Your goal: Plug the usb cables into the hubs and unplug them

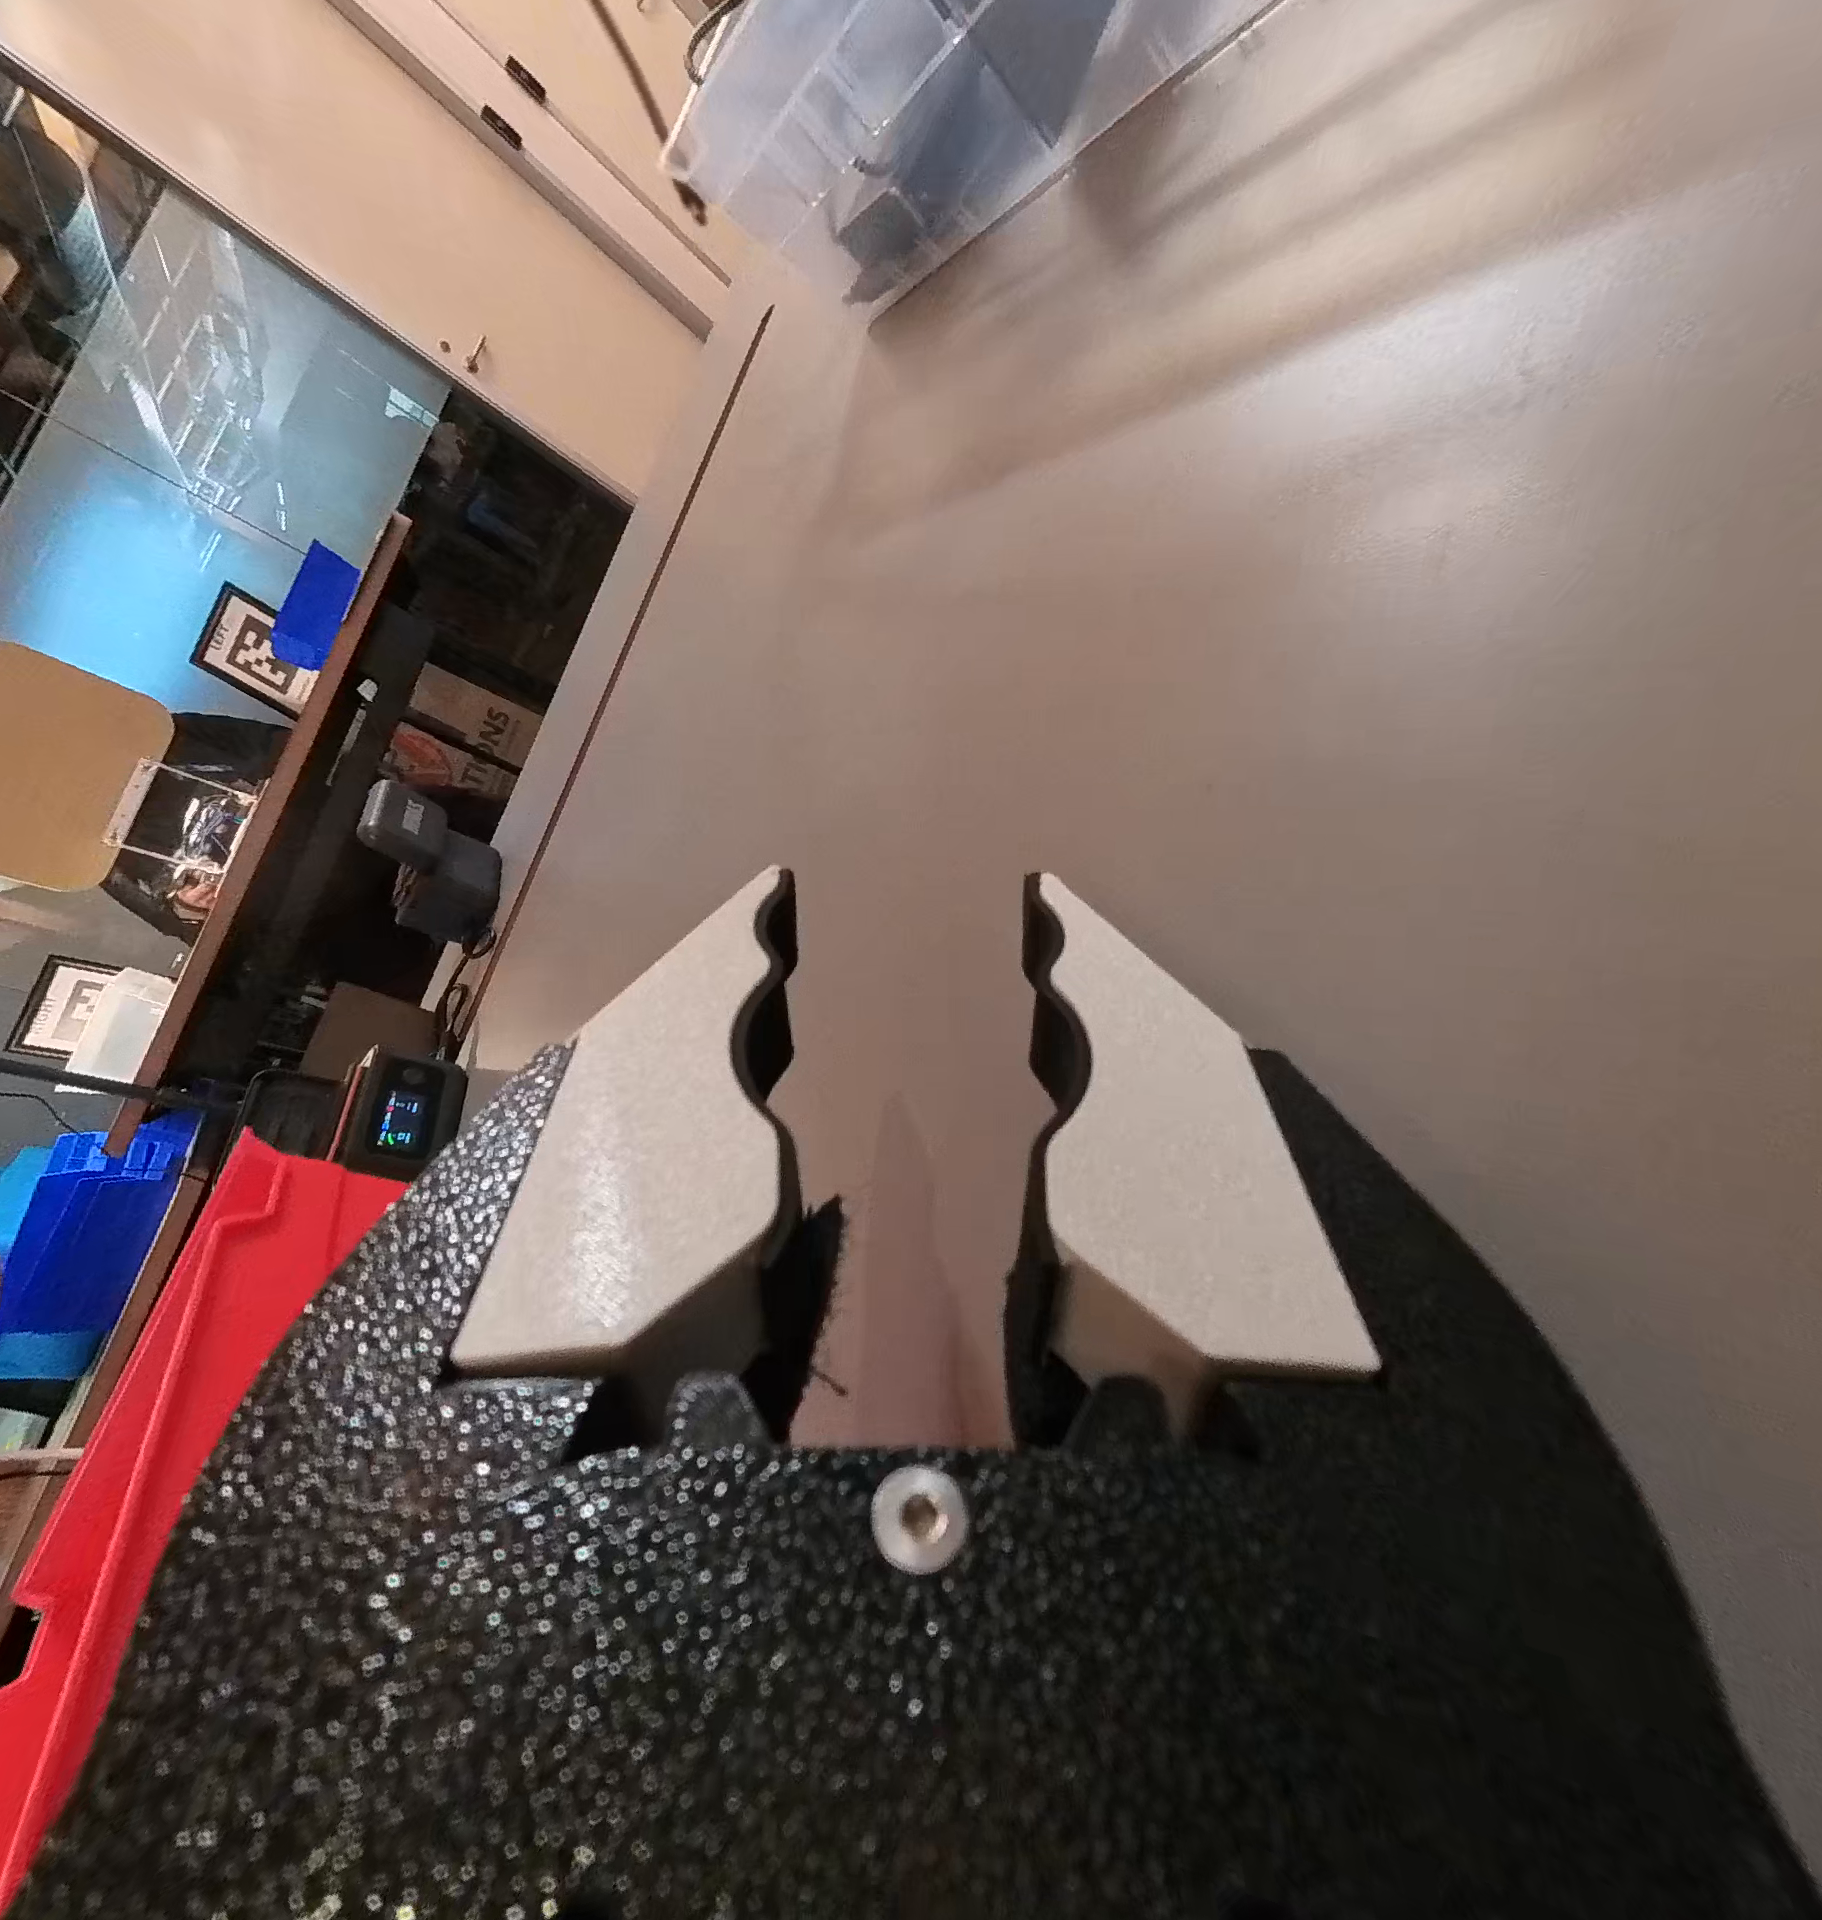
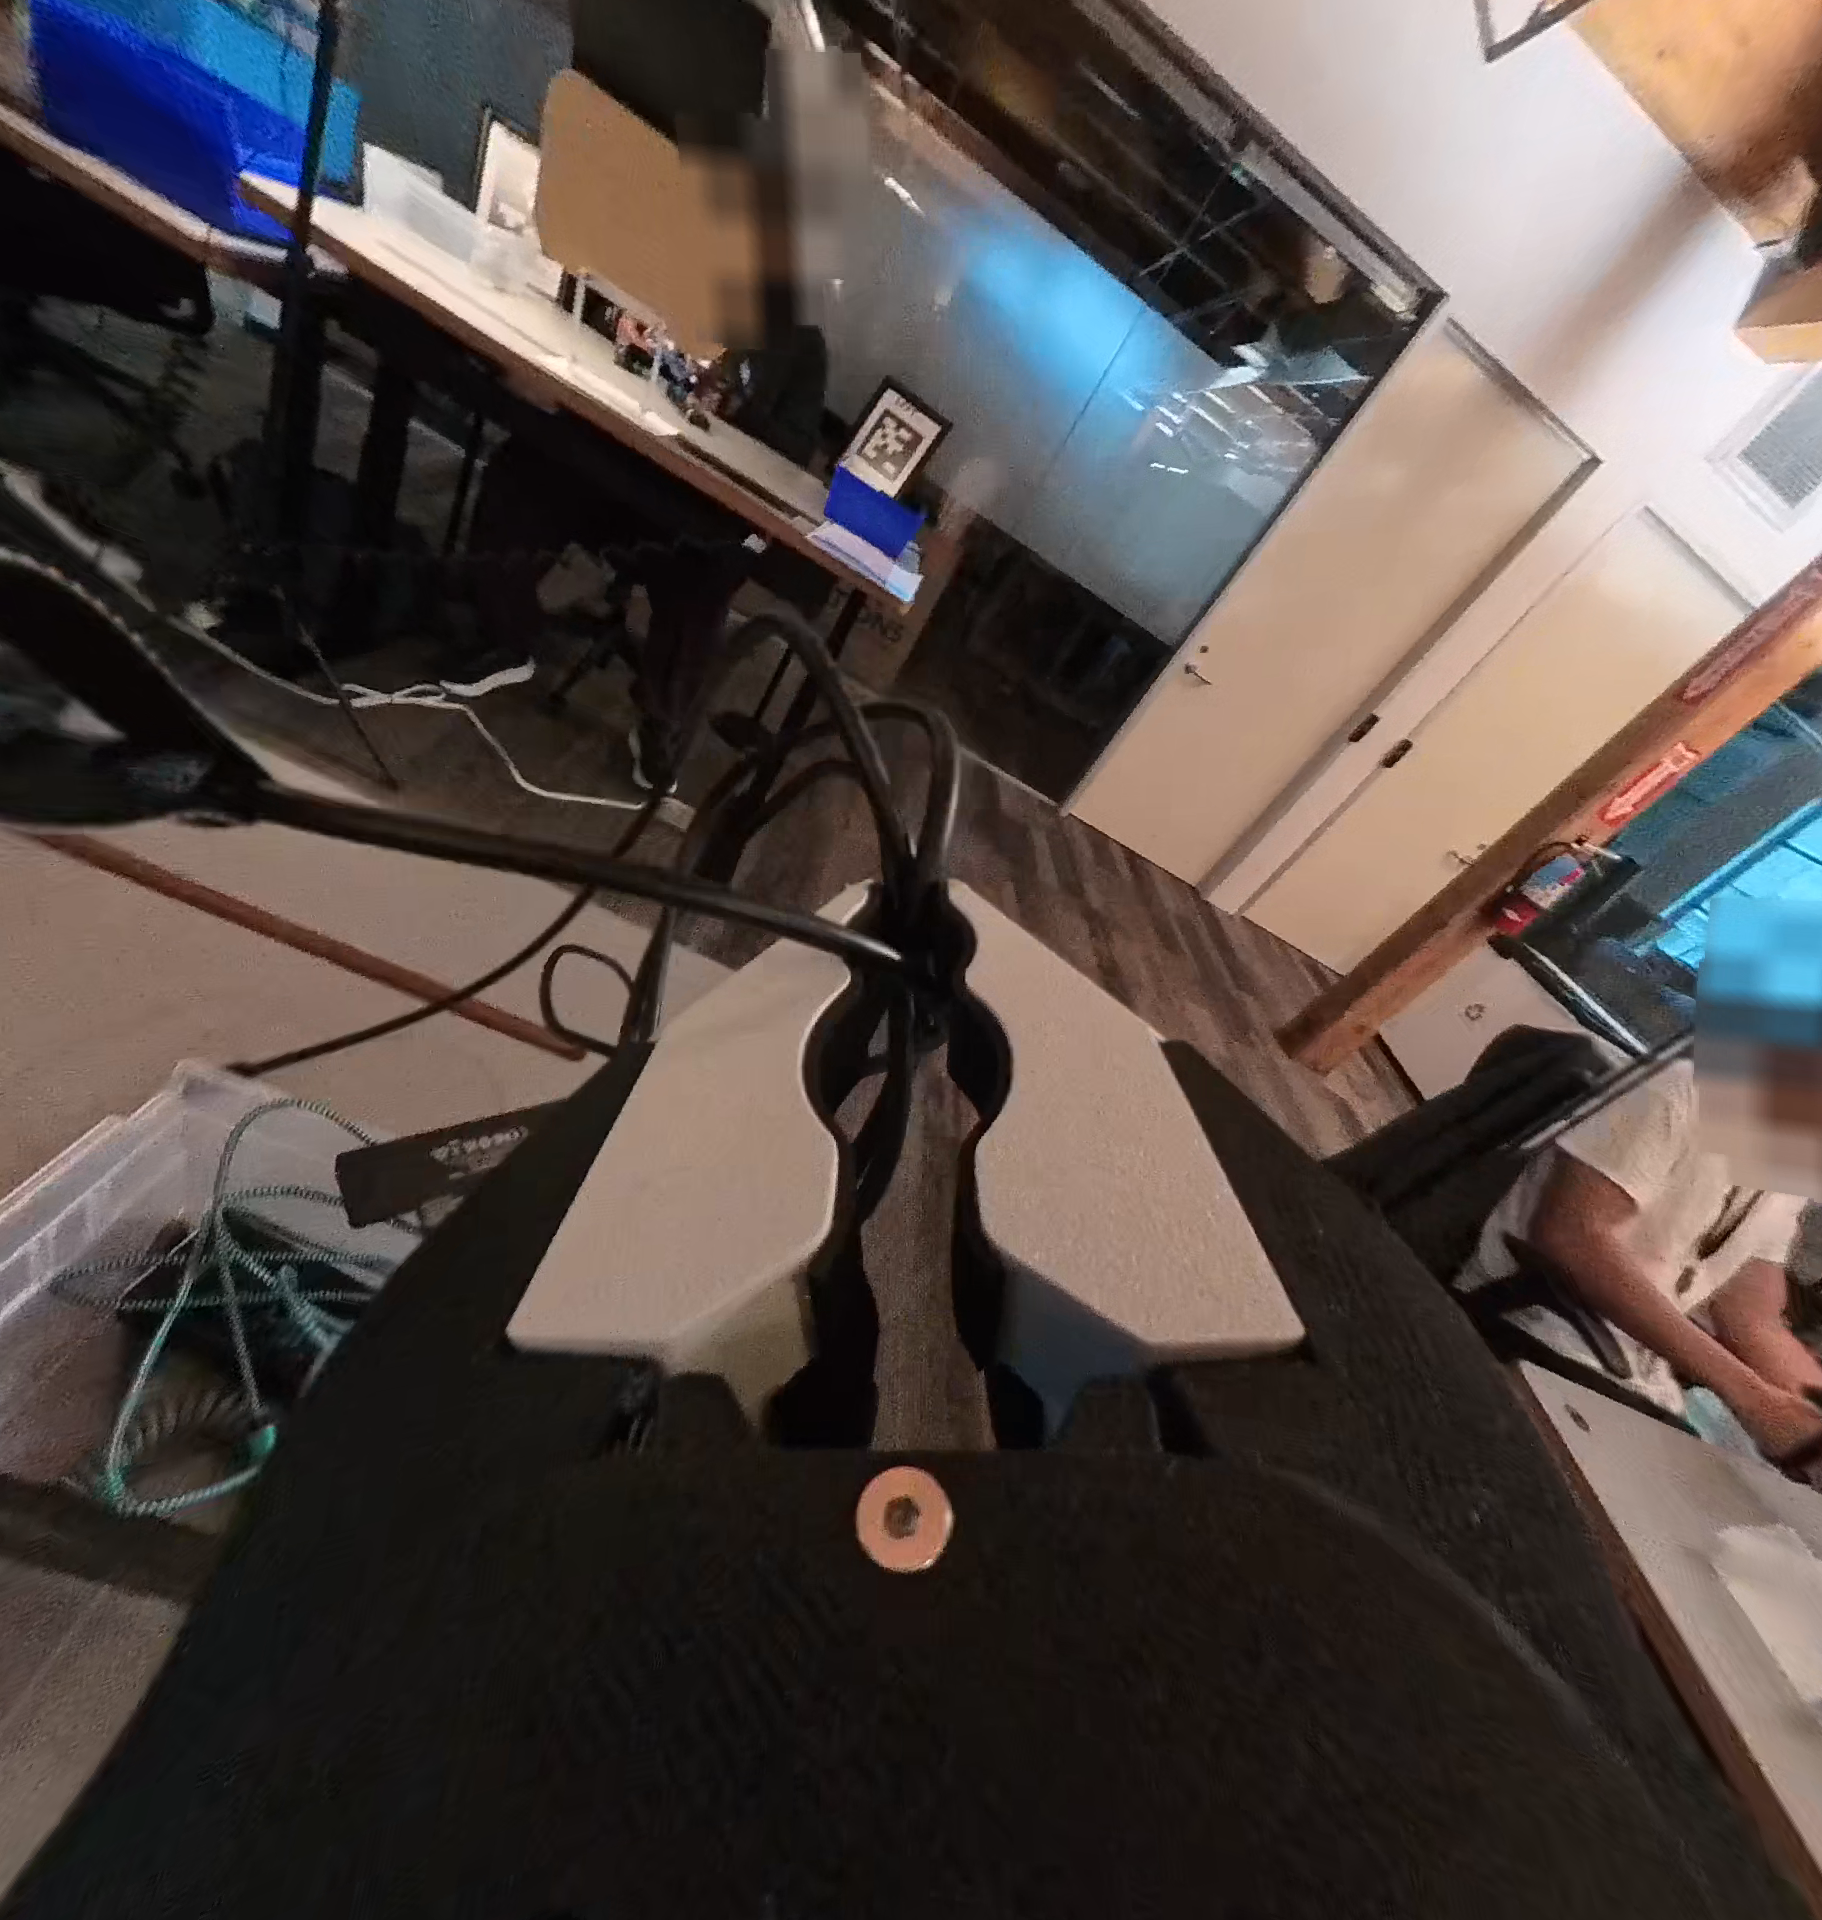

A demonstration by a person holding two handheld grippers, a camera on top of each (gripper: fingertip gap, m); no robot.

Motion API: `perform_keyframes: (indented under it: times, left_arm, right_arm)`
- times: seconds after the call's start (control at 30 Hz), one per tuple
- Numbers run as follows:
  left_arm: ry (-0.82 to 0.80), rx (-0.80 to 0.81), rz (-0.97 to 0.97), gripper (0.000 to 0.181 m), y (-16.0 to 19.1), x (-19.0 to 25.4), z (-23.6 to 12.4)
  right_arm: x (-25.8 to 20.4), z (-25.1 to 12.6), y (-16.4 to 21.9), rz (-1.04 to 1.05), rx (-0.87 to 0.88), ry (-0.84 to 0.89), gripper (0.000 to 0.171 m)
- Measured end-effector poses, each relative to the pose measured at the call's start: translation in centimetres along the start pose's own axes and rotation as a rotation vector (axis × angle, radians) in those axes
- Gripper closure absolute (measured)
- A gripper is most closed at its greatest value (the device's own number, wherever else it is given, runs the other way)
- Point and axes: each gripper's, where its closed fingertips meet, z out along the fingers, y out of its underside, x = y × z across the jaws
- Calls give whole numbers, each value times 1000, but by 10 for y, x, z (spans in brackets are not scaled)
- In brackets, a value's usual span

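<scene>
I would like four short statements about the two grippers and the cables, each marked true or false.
1. The right gripper is closed on a bundle of black cables. True.
2. The left gripper holds a cable. False: its fingers stand apart with nothing between them.
3. A clear bin with a green braided cable sits at the lower left of the right wrist view. True.
4. The left gripper is above a red table. False: the table is beige.

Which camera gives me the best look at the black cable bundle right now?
Right wrist view: the black cable bundle is pinched at the right gripper fingertips, loops rising above. Left wrist view shows none of it, only the open left gripper over the table.
</scene>
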Motion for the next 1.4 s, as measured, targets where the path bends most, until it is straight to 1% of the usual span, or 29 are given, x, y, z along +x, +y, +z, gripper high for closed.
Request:
perform_keyframes:
  times: [0.07,0.2,0.33,0.43,0.57,0.7,0.83,0.97,1.1,1.27,1.37,1.4]
  left_arm:
    - [2,0,4,139,0,1,1]
    - [1,-2,13,139,-1,2,2]
    - [2,-2,16,140,-1,2,1]
    - [4,-3,17,140,-1,3,2]
    - [6,-5,21,140,-1,4,2]
    - [9,-8,28,140,0,5,2]
    - [13,-10,32,140,0,6,2]
    - [15,-11,37,140,0,8,1]
    - [19,-10,39,140,0,8,0]
    - [23,-12,50,140,0,9,2]
    - [24,-15,53,140,0,9,2]
    - [24,-15,53,141,0,10,2]
  right_arm:
    - [-22,6,11,-54,-47,-80,164]
    - [-86,20,46,-130,-196,-320,164]
    - [-150,27,100,-160,-411,-549,165]
    - [-180,30,138,-215,-548,-636,164]
    - [-201,39,157,-248,-612,-685,165]
    - [-221,39,181,-424,-727,-742,165]
    - [-248,34,201,-586,-831,-833,164]
    - [-272,26,219,-665,-939,-926,165]
    - [-285,21,229,-656,-1019,-980,166]
    - [-302,21,244,-582,-1042,-999,167]
    - [-301,23,239,-549,-1043,-966,163]
    - [-297,21,234,-522,-1054,-952,159]
